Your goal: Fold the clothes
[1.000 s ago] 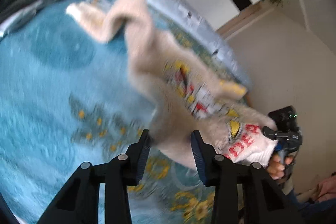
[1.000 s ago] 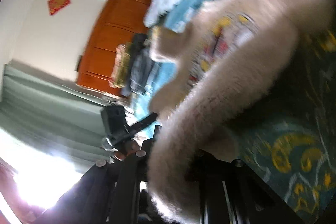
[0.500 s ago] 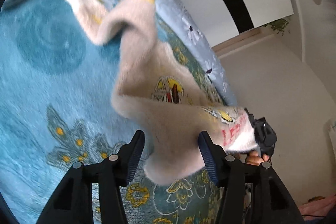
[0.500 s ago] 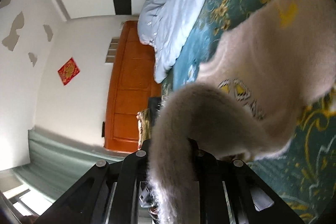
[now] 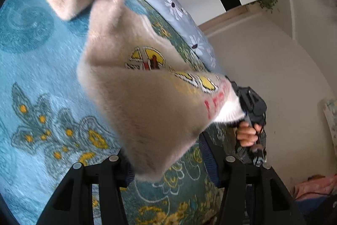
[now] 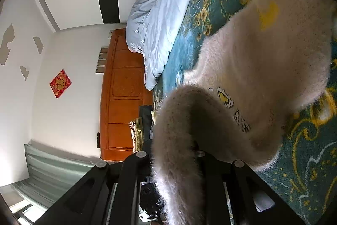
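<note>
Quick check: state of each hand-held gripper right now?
Left hand-held gripper: open, sweater corner between its fingers.
Right hand-held gripper: shut on the sweater.

Sweater [image 6: 242, 77] hides right jaws (hem cropped).

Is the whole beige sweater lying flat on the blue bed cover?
No, the right gripper holds one end of the beige sweater up, above the blue bed cover.

Left gripper [image 5: 168, 163] jaws parted; right gripper [image 6: 174, 153] clamped narrow, seemingly pinching something, a hand [image 5: 247, 133] gripping its handle.
</note>
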`<state>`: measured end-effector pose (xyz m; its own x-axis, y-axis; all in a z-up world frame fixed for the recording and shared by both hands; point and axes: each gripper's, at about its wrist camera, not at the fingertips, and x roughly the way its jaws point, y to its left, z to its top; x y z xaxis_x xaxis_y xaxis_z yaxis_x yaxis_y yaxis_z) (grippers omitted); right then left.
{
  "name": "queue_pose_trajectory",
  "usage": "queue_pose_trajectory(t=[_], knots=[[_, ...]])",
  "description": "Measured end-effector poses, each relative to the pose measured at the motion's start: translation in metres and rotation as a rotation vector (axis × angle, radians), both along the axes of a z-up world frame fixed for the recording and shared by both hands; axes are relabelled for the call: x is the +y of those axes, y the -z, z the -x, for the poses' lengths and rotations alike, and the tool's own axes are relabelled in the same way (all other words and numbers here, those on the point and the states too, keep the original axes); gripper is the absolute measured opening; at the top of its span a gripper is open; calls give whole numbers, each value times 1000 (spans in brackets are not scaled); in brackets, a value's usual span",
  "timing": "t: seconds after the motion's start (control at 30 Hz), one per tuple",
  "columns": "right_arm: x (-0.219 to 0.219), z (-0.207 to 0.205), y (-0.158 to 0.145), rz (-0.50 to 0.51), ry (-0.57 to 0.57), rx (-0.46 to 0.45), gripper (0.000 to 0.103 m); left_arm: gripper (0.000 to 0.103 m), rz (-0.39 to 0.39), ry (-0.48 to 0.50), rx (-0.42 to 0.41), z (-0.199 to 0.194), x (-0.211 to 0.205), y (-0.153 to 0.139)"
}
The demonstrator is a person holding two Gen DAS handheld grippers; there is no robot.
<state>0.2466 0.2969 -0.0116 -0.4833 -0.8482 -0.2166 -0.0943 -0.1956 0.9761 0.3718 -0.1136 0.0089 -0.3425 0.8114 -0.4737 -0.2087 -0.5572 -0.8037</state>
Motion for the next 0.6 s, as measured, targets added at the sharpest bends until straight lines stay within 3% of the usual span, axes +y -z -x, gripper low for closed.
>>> queue_pose_trajectory(t=[0.17, 0.33, 0.43, 0.57, 0.6], knots=[[-5, -5, -7, -30, -28, 8, 17, 33, 4, -86, 11, 5, -15, -10], [-19, -31, -19, -99, -151, 27, 17, 28, -98, -177, -67, 9, -54, -13], [-29, -50, -21, -148, -254, 25, 17, 27, -12, -210, -116, 11, -64, -11], [-32, -69, -5, -266, -298, -30, 27, 24, 136, -244, -194, 8, -71, 2], [-32, -73, -1, -294, -308, -44, 29, 24, 138, -249, -205, 7, -72, 5]])
